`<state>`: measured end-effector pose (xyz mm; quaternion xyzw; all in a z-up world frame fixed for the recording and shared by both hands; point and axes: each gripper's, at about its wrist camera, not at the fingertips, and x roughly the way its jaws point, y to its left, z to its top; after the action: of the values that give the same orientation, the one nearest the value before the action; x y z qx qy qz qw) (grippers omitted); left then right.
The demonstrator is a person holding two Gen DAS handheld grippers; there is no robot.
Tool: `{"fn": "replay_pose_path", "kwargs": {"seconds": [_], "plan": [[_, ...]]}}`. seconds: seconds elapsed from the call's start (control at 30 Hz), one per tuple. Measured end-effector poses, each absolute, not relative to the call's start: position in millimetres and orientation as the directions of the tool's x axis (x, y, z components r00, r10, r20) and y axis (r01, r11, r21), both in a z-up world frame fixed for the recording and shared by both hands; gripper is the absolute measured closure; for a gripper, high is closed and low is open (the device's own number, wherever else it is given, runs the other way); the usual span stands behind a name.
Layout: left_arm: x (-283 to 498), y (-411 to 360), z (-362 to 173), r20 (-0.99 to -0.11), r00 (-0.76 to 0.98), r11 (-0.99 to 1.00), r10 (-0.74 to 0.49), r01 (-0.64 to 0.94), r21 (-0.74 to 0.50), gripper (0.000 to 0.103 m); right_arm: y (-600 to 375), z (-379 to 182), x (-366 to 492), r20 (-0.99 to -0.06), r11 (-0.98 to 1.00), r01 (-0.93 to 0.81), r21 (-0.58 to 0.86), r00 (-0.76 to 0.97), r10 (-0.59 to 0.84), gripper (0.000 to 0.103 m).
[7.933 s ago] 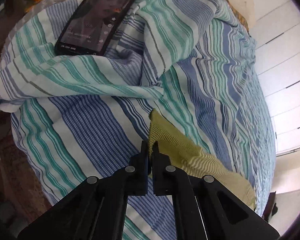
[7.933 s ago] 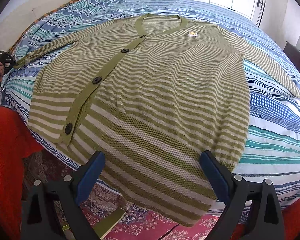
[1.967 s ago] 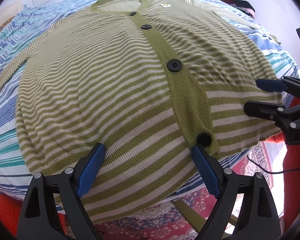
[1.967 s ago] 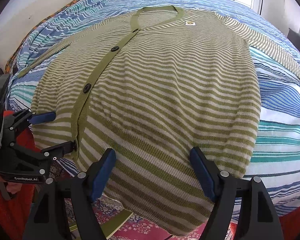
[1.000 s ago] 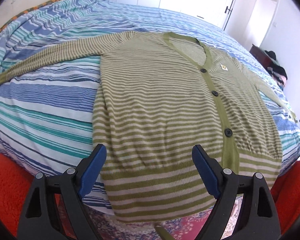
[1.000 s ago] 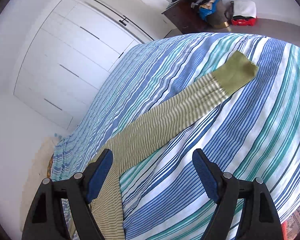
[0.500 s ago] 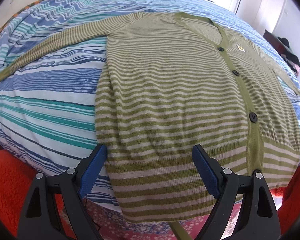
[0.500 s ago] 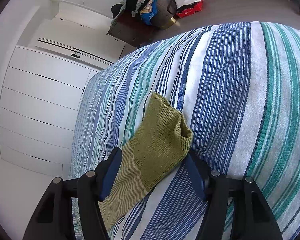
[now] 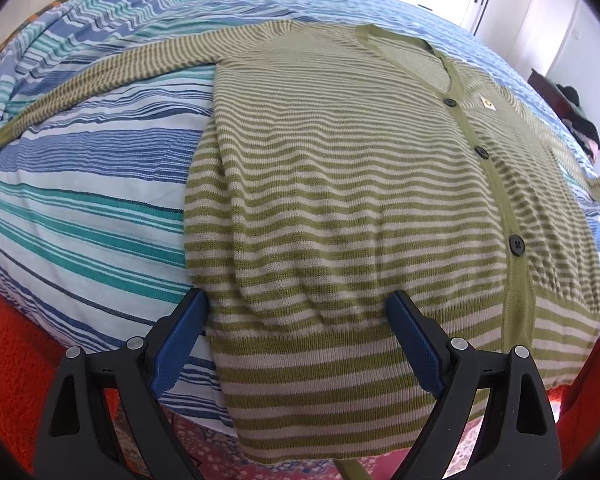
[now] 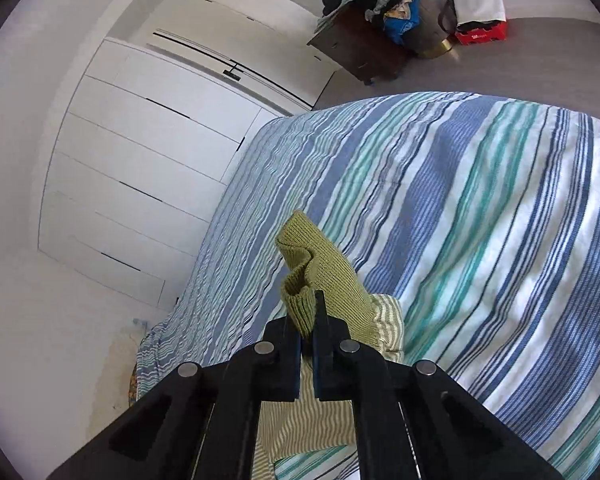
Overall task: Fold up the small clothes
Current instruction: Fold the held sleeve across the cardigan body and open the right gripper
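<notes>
Two views, two different stories. Your left wrist view shows the whole striped green cardigan (image 9: 360,208) laid face up on the bed (image 9: 80,208), buttoned, hem hanging over the near edge; your left gripper (image 9: 296,340) hovers at that hem with jaws spread wide, blue pads on either side of the hem, nothing pinched between them. One sleeve lies stretched toward the upper left of the frame, its cuff at the far left edge. Your right wrist view shows none of the body: only the other sleeve's cuff (image 10: 320,276), solid green rib, bunched and clamped in your right gripper (image 10: 307,320), whose jaws have just closed onto it. The cuff stands lifted off the striped cover (image 10: 480,240), striped sleeve knit trailing down beneath the fingers at lower centre. Hard to read: in the left view that lifted sleeve is only a sliver at the right edge, cut off by the lens rim, and the right gripper itself is not seen there. The bottom button of the cardigan cannot be made out. Room: blue, teal and white striped bedding, white wardrobe doors (image 10: 140,152) at left of the right view, a dark chest (image 10: 360,56) piled with clothes at top, grey floor, orange-red rug (image 9: 16,360) at the lower left of the left view.
</notes>
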<state>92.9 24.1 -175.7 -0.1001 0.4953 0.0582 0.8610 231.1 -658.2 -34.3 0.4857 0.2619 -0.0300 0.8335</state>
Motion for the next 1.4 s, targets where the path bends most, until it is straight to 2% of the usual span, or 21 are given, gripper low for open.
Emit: {"fn": "replay_pose_path", "kwargs": {"seconds": [0.17,0.33,0.6,0.87,0.93,0.97,1.0,1.03,1.07,1.23,1.3,1.4], "plan": [[93.4,31.9,-175.3,-0.848,0.528,0.967,-0.04,-0.193,-0.166,0.012,-533.6,37.4,286.6,-0.369,0.584,0.086,0.807,0.846,0.385,0.099],[91.9,40.4,-175.7,-0.836,0.541,0.959,-0.092,-0.178,-0.221,0.012,-390.8,59.5,326.4,-0.36,0.615,-0.032,0.788,0.786,0.502,0.099],[91.2,50.9,-174.5,-0.826,0.542,0.949,-0.156,-0.15,-0.277,0.012,-194.5,3.8,359.6,-0.41,0.607,-0.091,0.79,0.658,0.632,0.099],[90.3,59.7,-173.1,-0.824,0.535,0.94,-0.187,-0.146,-0.308,0.012,-76.5,-79.0,363.1,-0.521,0.661,-0.114,0.742,0.523,0.674,0.099],[90.7,62.3,-173.0,-0.825,0.532,0.939,-0.188,-0.15,-0.31,0.011,-62.5,-99.9,364.2,-0.543,0.663,-0.112,0.74,0.483,0.687,0.092],[90.9,61.9,-173.7,-0.826,0.531,0.939,-0.186,-0.152,-0.309,0.011,-55.0,-111.9,366.2,-0.568,0.668,-0.104,0.737,0.442,0.695,0.079],[91.3,61.5,-173.7,-0.828,0.53,0.939,-0.185,-0.152,-0.307,0.011,-46.0,-122.2,365.6,-0.585,0.666,-0.098,0.74,0.394,0.709,0.053],[92.3,60.4,-173.9,-0.828,0.53,0.94,-0.183,-0.152,-0.305,0.011,-41.0,-131.7,367.3,-0.595,0.66,-0.092,0.746,0.355,0.721,0.04],[92.5,60.2,-173.7,-0.829,0.53,0.941,-0.181,-0.152,-0.303,0.011,-38.3,-136.3,362.2,-0.59,0.649,-0.096,0.754,0.336,0.735,0.032],[94.8,55.5,-174.6,-0.83,0.529,0.946,-0.174,-0.146,-0.291,0.01,-56.4,-109.1,349.6,-0.568,0.65,-0.205,0.731,0.344,0.747,0.032],[95.0,52.2,-175.0,-0.831,0.529,0.947,-0.171,-0.145,-0.287,0.01,-93.9,-90.1,350.5,-0.614,0.731,-0.214,0.648,0.421,0.668,0.032],[96.4,49.8,-176.0,-0.833,0.528,0.948,-0.166,-0.145,-0.282,0.009,-159.5,-82.0,353.3,-0.724,0.88,-0.137,0.454,0.52,0.454,0.032]]}}
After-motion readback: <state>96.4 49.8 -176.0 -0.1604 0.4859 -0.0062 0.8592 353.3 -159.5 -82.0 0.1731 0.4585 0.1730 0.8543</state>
